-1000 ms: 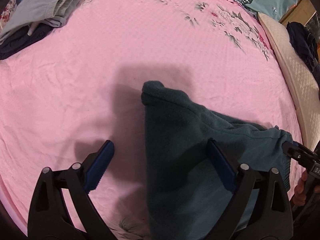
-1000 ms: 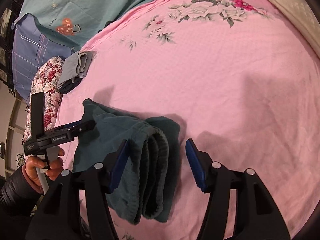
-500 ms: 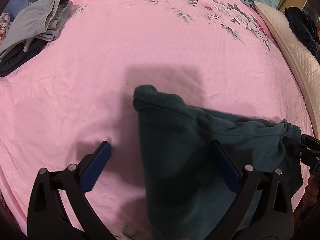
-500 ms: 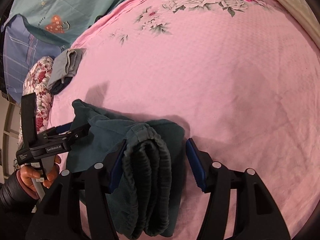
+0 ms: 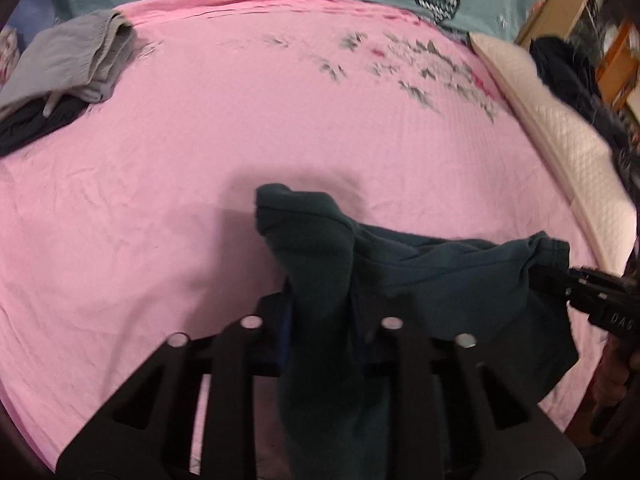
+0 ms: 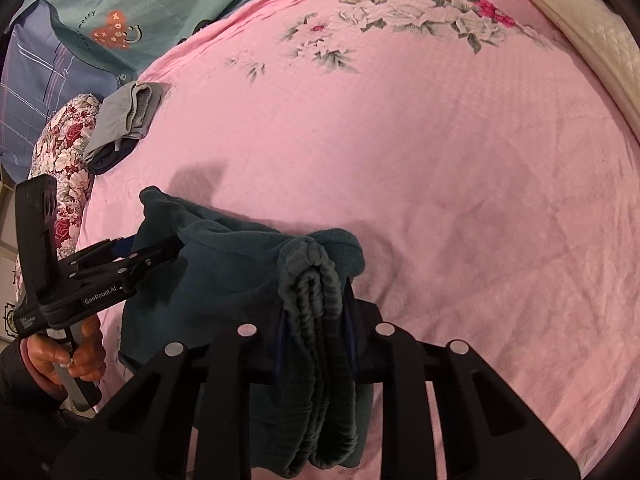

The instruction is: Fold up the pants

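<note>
Pink bedspread [image 6: 440, 160]; tools clamp pants [image 6: 224, 280].

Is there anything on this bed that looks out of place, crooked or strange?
Nothing is spilled or damaged. The dark green pants are bunched and uneven, pinched in the left hand-held gripper and the right hand-held gripper. Grey clothes lie loosely heaped near the edge of the pink bedsheet.

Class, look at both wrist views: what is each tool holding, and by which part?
Both grip the dark teal fleece pants. The left tool pinches the plain end; the right tool is closing on the bunched elastic waistband.
</note>
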Demonstrator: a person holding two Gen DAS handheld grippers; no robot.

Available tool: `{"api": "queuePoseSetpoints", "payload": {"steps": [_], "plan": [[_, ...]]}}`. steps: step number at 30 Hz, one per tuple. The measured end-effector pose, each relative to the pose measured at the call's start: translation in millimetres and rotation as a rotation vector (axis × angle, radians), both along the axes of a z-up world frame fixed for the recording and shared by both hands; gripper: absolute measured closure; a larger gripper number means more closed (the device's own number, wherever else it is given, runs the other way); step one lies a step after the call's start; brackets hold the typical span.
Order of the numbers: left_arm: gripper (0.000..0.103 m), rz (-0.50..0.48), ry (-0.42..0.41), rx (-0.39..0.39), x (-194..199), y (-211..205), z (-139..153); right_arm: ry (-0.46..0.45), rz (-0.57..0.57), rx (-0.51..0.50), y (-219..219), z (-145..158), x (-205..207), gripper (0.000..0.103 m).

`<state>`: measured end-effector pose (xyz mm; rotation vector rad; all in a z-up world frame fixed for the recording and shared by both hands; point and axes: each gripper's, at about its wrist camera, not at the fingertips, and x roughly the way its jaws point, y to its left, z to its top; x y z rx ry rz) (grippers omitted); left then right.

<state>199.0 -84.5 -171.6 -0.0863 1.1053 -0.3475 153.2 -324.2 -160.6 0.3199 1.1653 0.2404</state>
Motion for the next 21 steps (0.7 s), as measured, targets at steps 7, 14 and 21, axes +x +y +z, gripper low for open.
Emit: {"api": "queuePoseSetpoints", "payload": {"steps": [7,14,21], "plan": [[0.089,0.034,-0.014,-0.115,-9,23,18,-0.127,0.044,-0.034,14,33,-12,0.081],[0.090,0.102,-0.078,-0.124,-2,54,44,-0.221,0.118,-0.091,39,55,-2,0.081],[0.090,0.129,-0.138,-0.068,58,82,56,-0.260,0.165,-0.055,68,61,59,0.081]]}}
